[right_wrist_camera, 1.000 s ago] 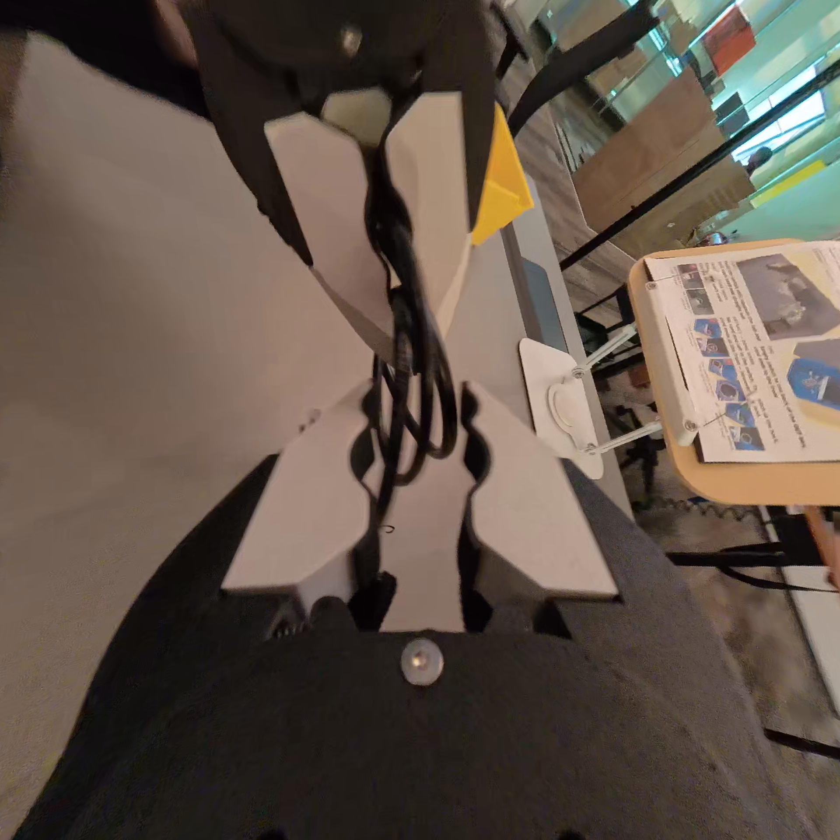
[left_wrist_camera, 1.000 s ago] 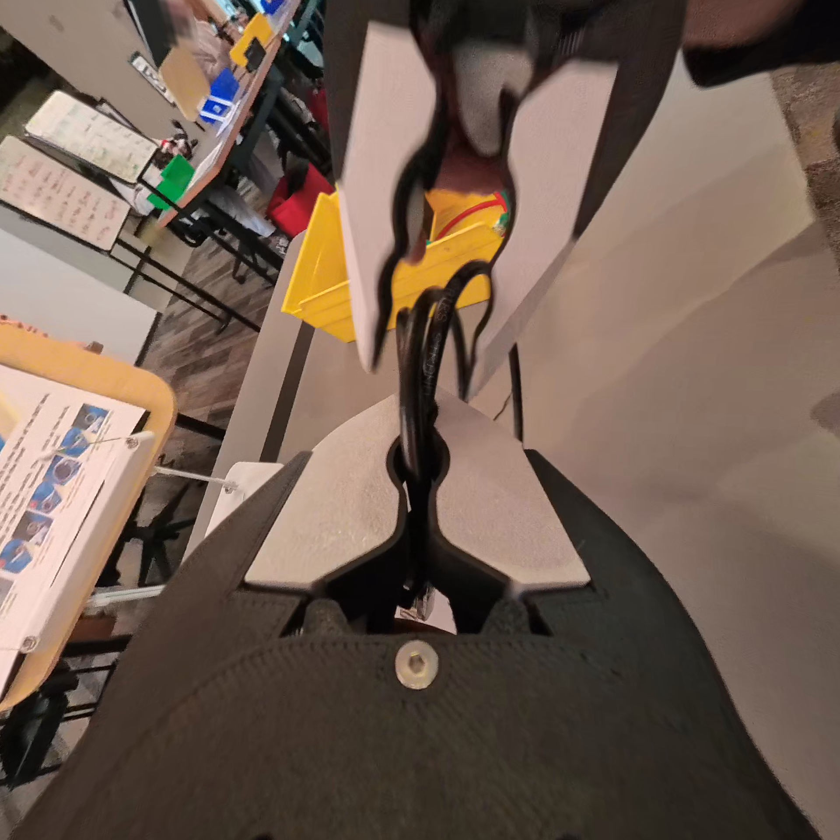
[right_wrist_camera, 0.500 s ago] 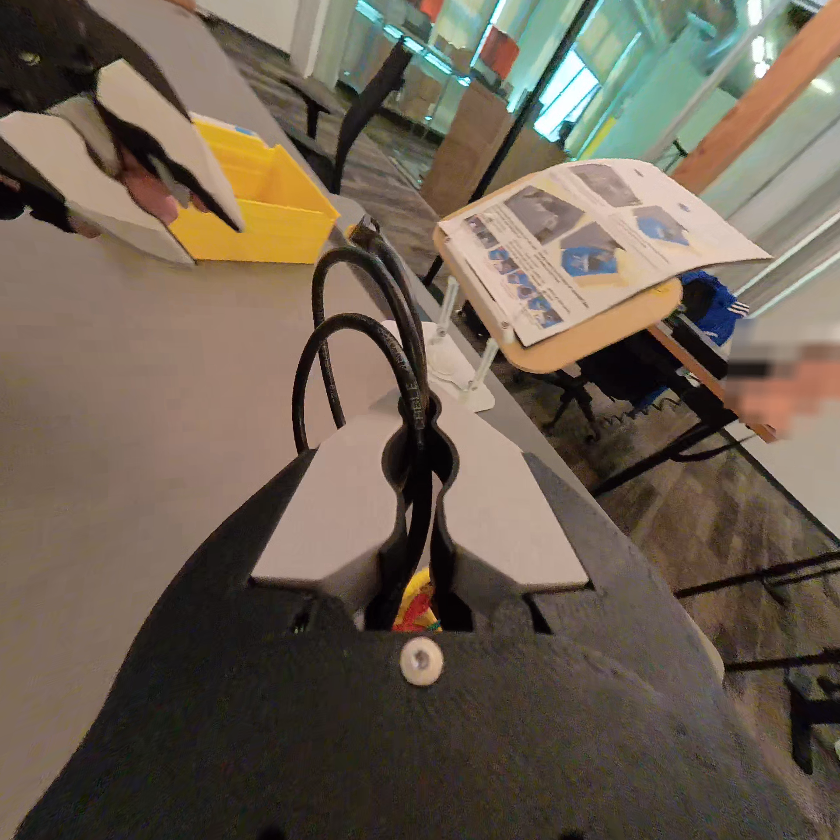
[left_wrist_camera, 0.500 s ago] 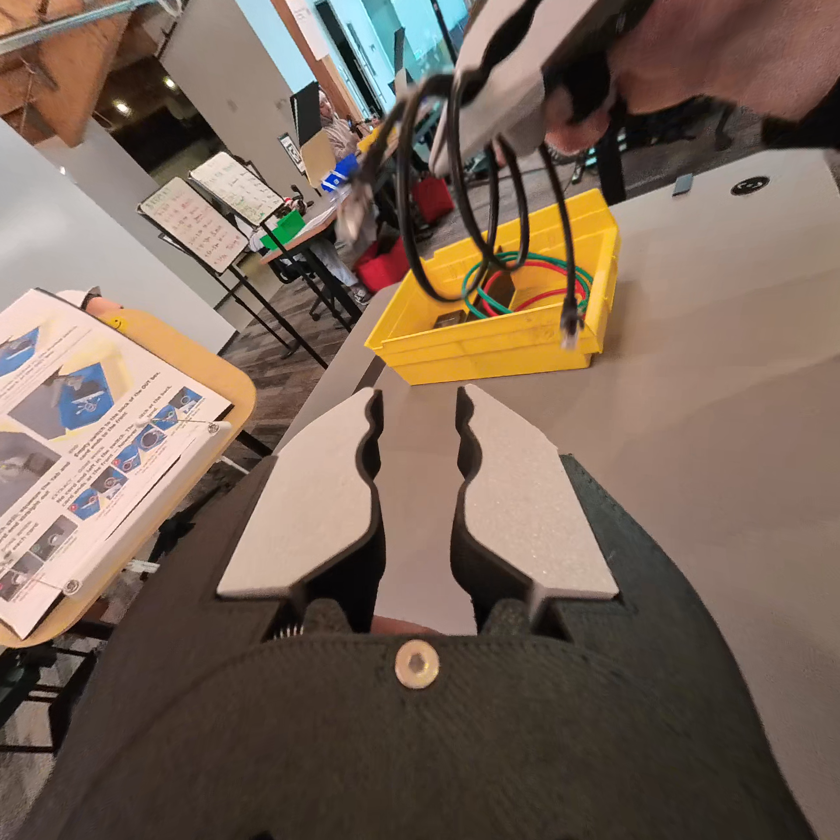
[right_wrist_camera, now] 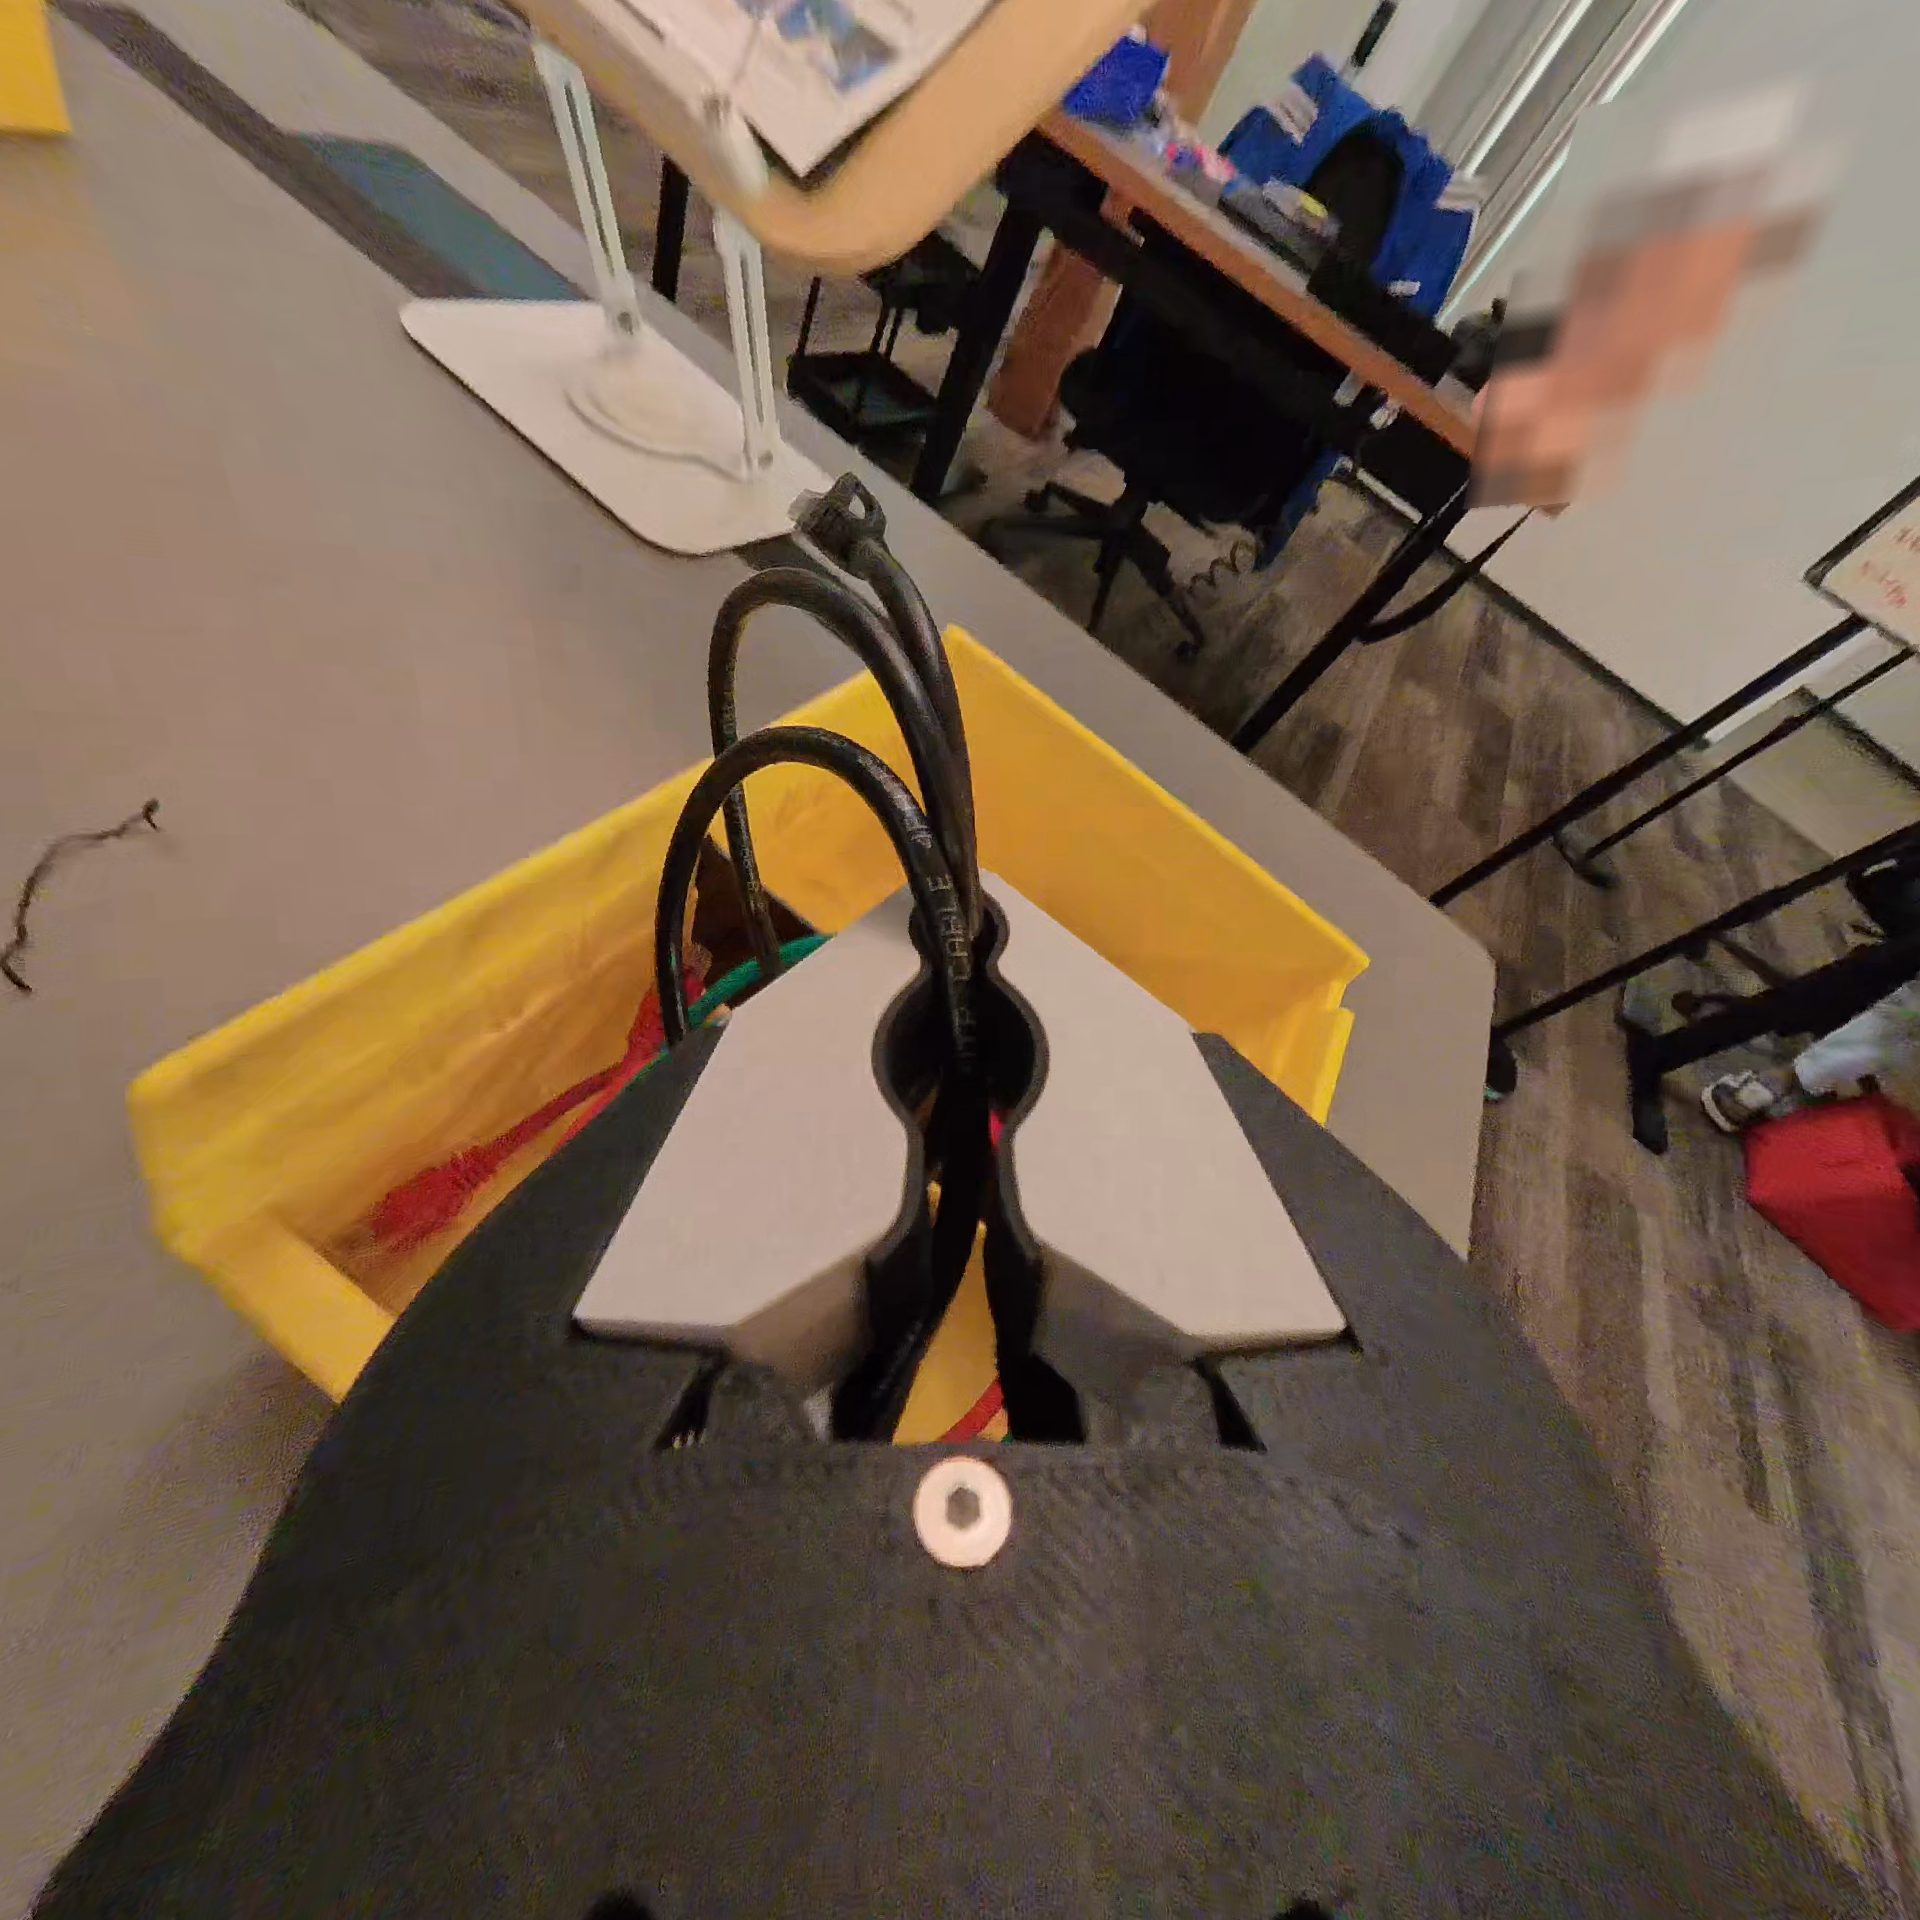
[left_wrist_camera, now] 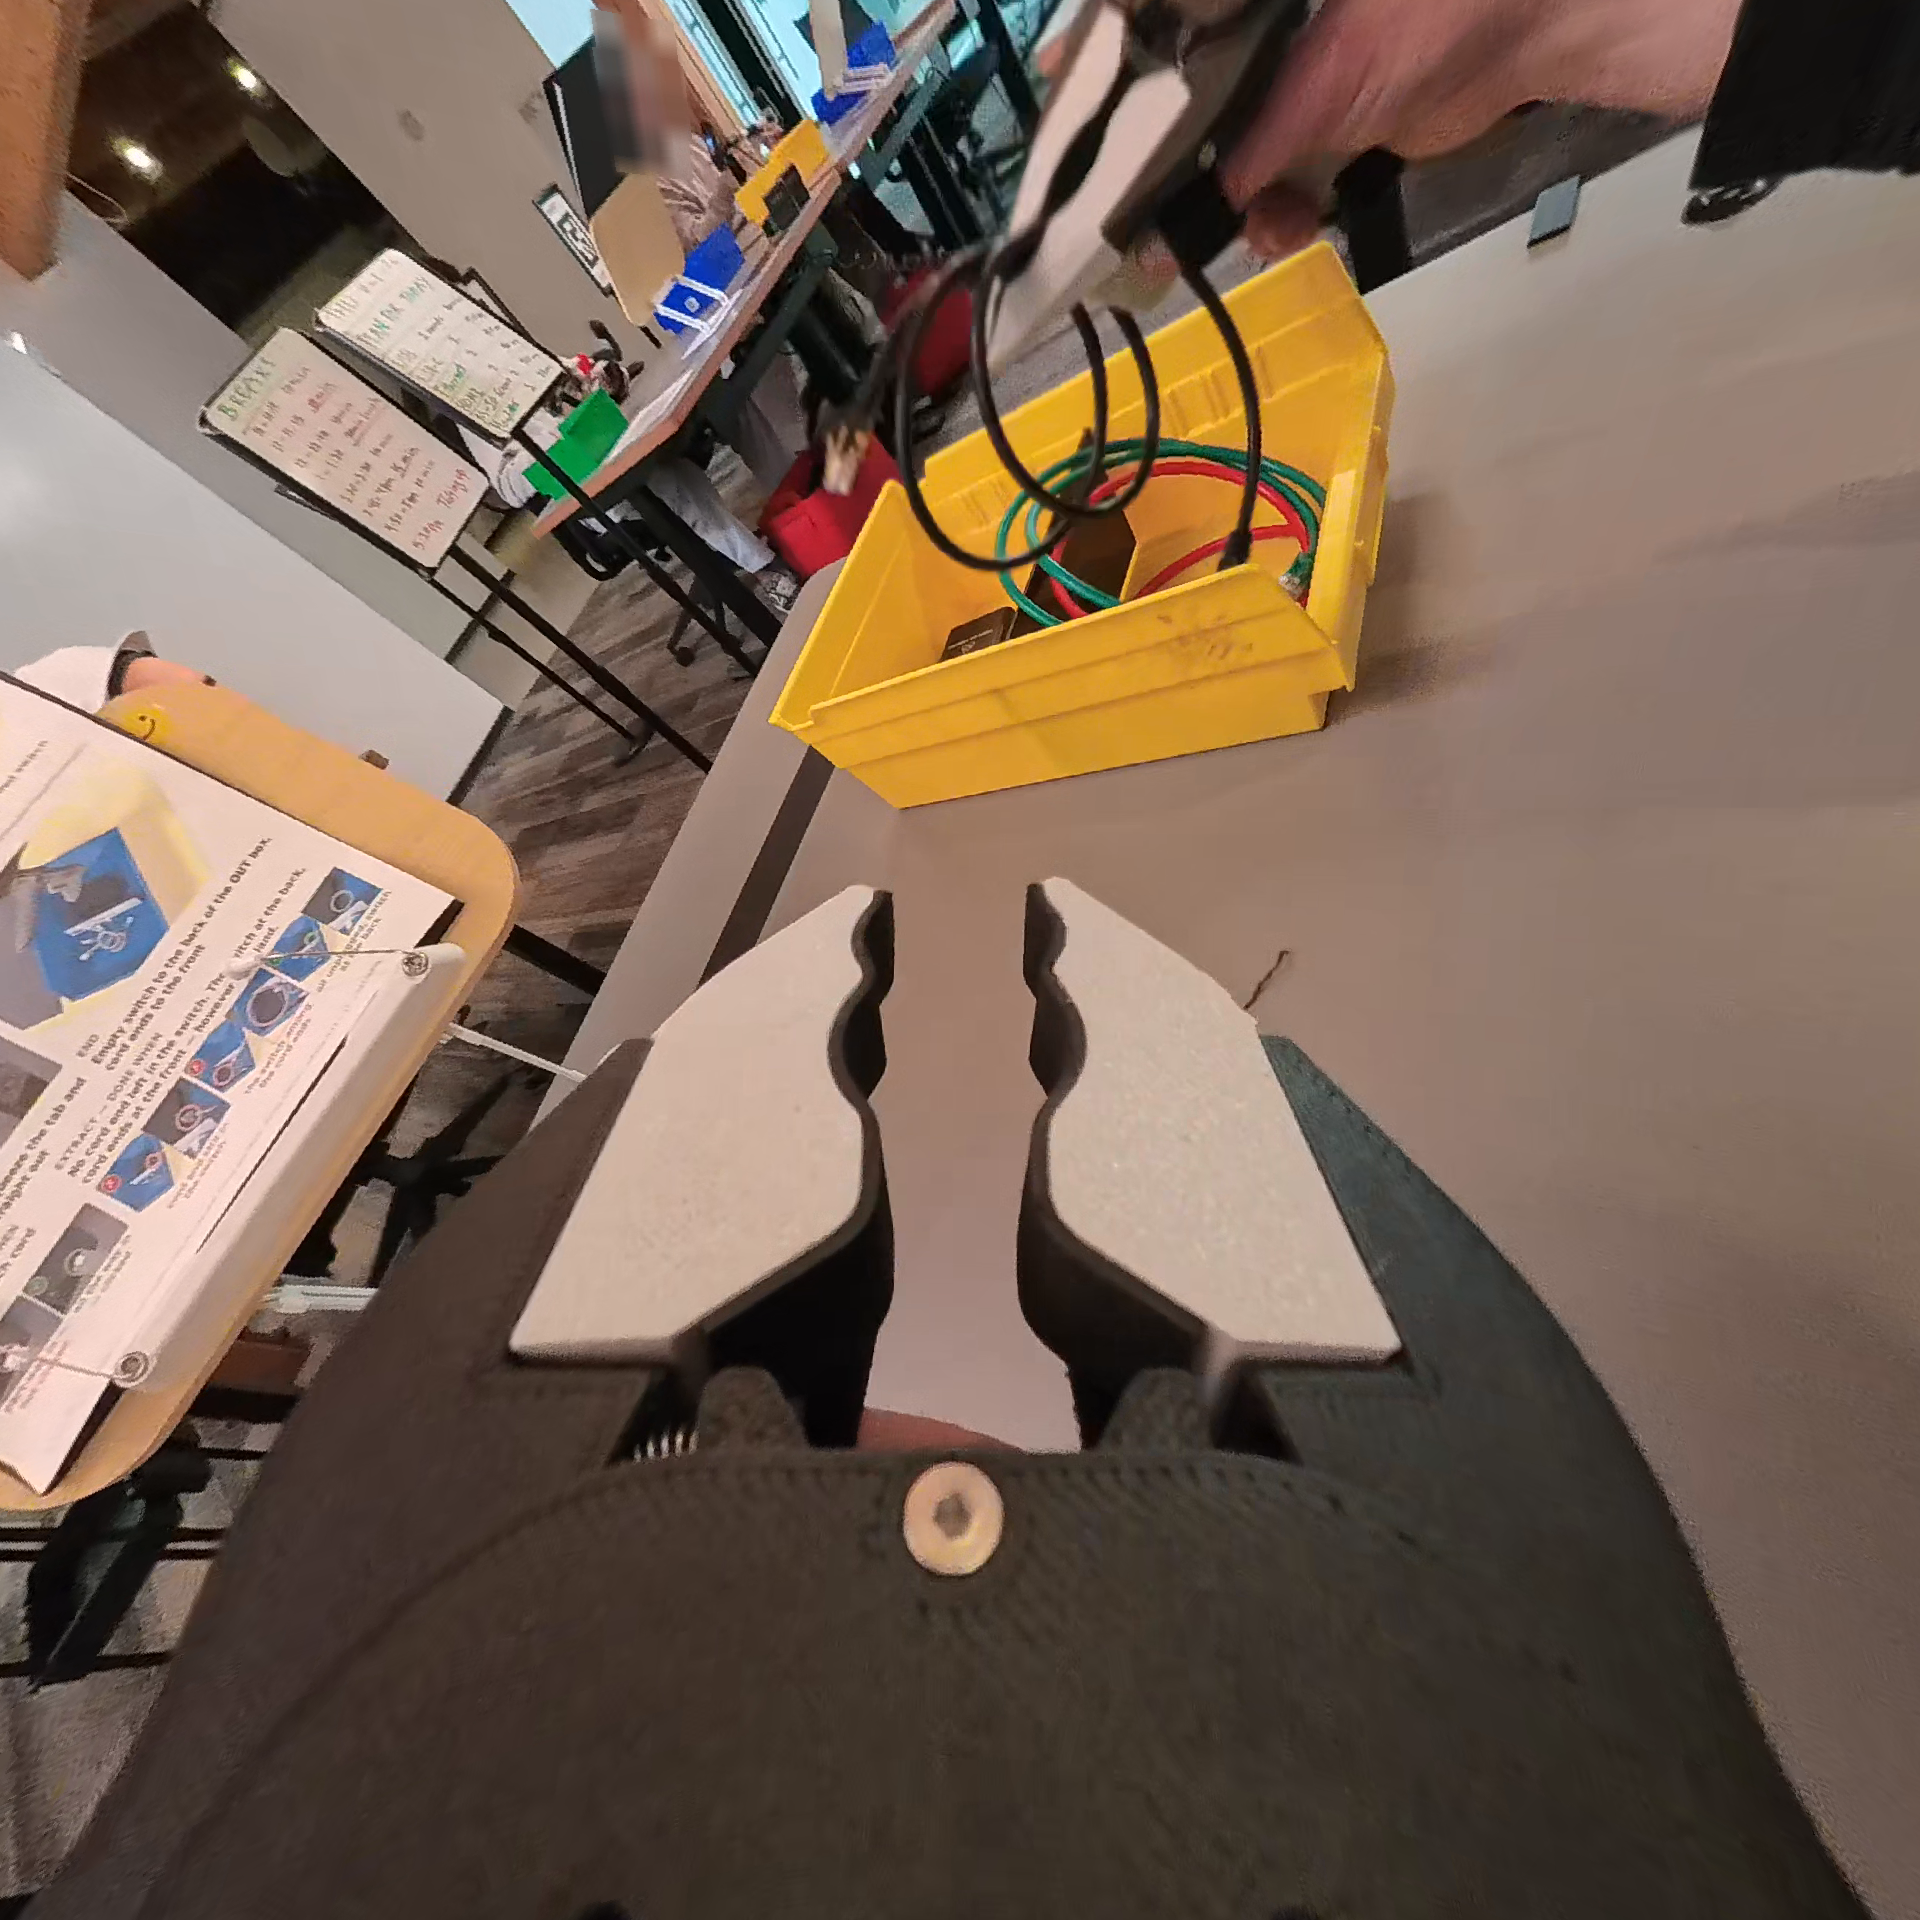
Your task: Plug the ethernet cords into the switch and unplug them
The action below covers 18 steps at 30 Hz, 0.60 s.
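My right gripper [right_wrist_camera: 961, 920] is shut on a coiled black ethernet cord [right_wrist_camera: 831, 748] and holds it above the yellow bin [right_wrist_camera: 1091, 821]. The loops stick up past the fingertips, with one plug [right_wrist_camera: 831, 514] on top. In the left wrist view the right gripper [left_wrist_camera: 1122, 156] hangs the black cord [left_wrist_camera: 987, 416] over the bin [left_wrist_camera: 1039, 717]. A green cord [left_wrist_camera: 1143, 457], a red cord [left_wrist_camera: 1283, 509] and two dark boxes [left_wrist_camera: 1091, 551] lie in the bin. My left gripper [left_wrist_camera: 956, 914] is open and empty, low over the grey table [left_wrist_camera: 1558, 831], short of the bin.
A white stand base [right_wrist_camera: 582, 416] sits near the table edge and carries a tan board with instruction sheets [left_wrist_camera: 156, 1039]. A short black thread scrap [right_wrist_camera: 62, 883] lies on the table. Beyond the edge are floor, other desks and whiteboards. About 30 cm separates my left fingertips from my right.
My left gripper let go of the black cord, opened and pulled back. My right gripper shut on the cord and carried it over the yellow bin.
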{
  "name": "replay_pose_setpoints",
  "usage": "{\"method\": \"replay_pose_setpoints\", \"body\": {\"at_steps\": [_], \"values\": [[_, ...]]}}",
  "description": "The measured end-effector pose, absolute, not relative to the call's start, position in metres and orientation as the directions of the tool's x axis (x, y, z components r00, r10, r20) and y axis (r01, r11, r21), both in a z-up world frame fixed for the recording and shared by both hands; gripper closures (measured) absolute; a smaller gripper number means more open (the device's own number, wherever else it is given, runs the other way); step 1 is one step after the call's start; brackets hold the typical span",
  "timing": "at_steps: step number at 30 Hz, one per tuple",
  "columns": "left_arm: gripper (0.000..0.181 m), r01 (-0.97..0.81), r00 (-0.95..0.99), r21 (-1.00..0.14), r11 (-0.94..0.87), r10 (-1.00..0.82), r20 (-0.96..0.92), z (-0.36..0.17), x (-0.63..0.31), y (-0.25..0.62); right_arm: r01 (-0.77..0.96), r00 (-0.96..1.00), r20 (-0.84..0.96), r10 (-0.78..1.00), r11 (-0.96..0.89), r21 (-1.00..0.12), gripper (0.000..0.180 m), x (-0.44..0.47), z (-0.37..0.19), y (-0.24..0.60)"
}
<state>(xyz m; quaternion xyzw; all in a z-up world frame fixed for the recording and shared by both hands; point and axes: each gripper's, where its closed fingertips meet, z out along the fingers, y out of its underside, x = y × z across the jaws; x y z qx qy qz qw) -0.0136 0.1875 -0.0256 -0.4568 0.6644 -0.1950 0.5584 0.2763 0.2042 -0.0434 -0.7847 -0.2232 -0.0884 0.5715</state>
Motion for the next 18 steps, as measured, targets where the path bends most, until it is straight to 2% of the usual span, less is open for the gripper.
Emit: {"method": "replay_pose_setpoints", "body": {"at_steps": [3,5,6,9,12,16,18], "values": [[0.158,-0.391,0.038,-0.769,0.505,-0.826,-0.562,-0.026,-0.014,0.188,0.429,0.898,0.355,0.259,-0.34,-0.837,0.18,0.29,-0.082,0.208],[0.158,-0.392,0.038,-0.769,0.504,-0.827,-0.561,-0.027,-0.014,0.189,0.436,0.897,0.344,0.277,-0.438,-0.786,0.18,0.298,-0.104,0.204],[0.158,-0.394,0.037,-0.769,0.503,-0.828,-0.56,-0.028,-0.014,0.189,0.469,0.882,0.364,0.299,-0.491,-0.734,0.177,0.301,-0.114,0.2],[0.158,-0.402,0.032,-0.766,0.502,-0.828,-0.56,-0.032,-0.013,0.191,0.607,0.778,0.508,0.371,-0.653,-0.452,0.151,0.316,-0.139,0.18],[0.158,-0.405,0.033,-0.762,0.505,-0.825,-0.564,-0.031,-0.014,0.192,0.582,0.781,0.516,0.351,-0.709,-0.398,0.155,0.319,-0.135,0.174],[0.159,-0.418,0.037,-0.749,0.514,-0.814,-0.58,-0.029,-0.019,0.195,0.486,0.8,0.518,0.303,-0.833,-0.264,0.133,0.341,-0.133,0.147],[0.159,-0.415,0.043,-0.75,0.515,-0.812,-0.582,-0.025,-0.021,0.196,0.477,0.791,0.551,0.267,-0.833,-0.281,0.137,0.346,-0.119,0.144]]}}
